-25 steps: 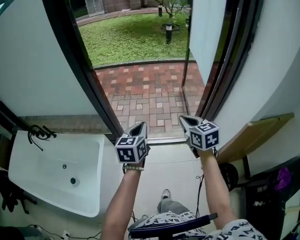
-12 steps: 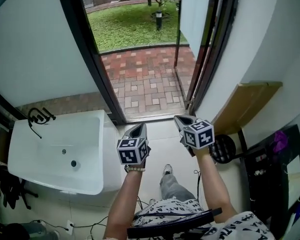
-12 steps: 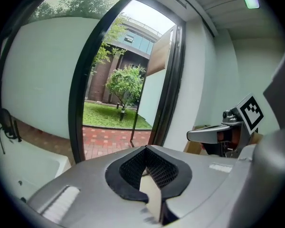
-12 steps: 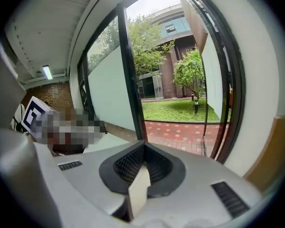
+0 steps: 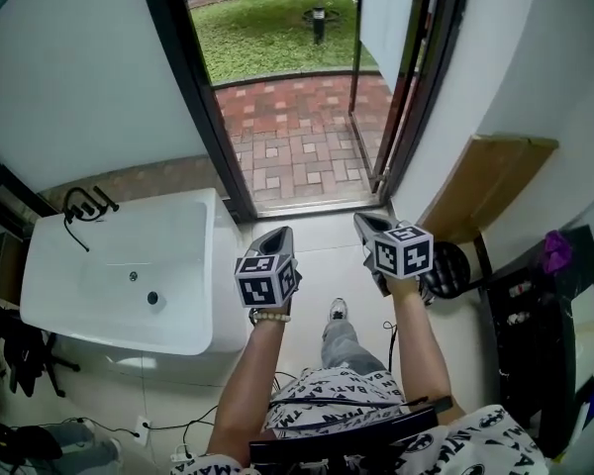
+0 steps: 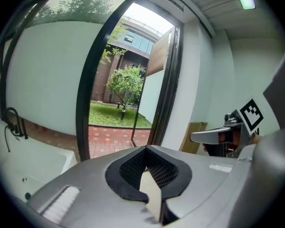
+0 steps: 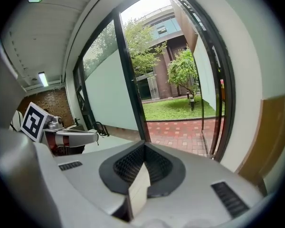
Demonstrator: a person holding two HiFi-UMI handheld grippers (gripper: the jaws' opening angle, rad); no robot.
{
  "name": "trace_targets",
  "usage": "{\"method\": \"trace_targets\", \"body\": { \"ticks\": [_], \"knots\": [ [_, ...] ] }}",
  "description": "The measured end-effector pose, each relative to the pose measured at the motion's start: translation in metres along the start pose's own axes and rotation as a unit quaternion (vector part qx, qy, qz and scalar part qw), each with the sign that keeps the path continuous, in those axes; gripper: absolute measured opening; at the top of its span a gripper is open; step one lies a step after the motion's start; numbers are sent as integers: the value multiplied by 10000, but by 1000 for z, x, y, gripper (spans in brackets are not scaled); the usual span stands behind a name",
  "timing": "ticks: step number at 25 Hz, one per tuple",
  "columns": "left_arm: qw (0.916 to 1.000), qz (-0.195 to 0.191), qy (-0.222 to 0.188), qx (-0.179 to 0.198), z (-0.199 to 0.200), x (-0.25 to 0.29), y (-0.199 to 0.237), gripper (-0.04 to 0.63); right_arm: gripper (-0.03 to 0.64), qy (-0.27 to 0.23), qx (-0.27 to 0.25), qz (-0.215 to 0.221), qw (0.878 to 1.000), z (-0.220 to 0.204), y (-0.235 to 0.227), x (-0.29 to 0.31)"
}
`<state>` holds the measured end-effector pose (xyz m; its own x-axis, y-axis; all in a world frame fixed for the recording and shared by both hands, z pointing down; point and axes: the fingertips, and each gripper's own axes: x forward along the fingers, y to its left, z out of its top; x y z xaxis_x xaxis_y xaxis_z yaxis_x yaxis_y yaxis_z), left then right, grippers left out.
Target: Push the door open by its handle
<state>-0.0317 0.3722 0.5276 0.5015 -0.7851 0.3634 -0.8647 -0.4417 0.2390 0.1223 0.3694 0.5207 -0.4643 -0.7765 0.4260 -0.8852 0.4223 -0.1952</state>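
1. Both tools are pinched shut with nothing between the jaws. The left gripper [image 5: 279, 235] and right gripper [image 5: 368, 222] hang side by side, well short of the door [image 5: 386, 13], pointing toward it.
2. The door already stands swung outward at the right of the opening, over the brick paving [image 5: 297, 137].
3. Handling, as a judgement: it is a tall, dark-framed leaf, rigid and probably weighty, turning on hinges. Steady pressure at the handle should move it most easily. I cannot make out the handle.
4. Writing: the marker cubes [image 5: 266, 278] carry only square patterns. The person's clothing [image 5: 337, 404], nearer than the door, shows letters beginning "BAT"; the rest is unreadable.
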Motion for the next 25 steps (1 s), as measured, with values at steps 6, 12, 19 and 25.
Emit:
{"method": "trace_targets", "body": {
  "ticks": [6,12,19,25],
  "knots": [
    [9999,2,-136,46,13,-4,1,-15,3,-23,-141,43,9999,8,7,4],
    [9998,-30,-192,0,20,1,4,-15,3,45,-234,17,9997,11,6,9],
    [9997,-45,-220,-31,23,4,5,-15,3,37,-270,-5,9996,14,3,9],
    [9998,-42,-184,-51,22,10,6,-15,3,47,-287,14,9996,16,0,13]
  ]
}}
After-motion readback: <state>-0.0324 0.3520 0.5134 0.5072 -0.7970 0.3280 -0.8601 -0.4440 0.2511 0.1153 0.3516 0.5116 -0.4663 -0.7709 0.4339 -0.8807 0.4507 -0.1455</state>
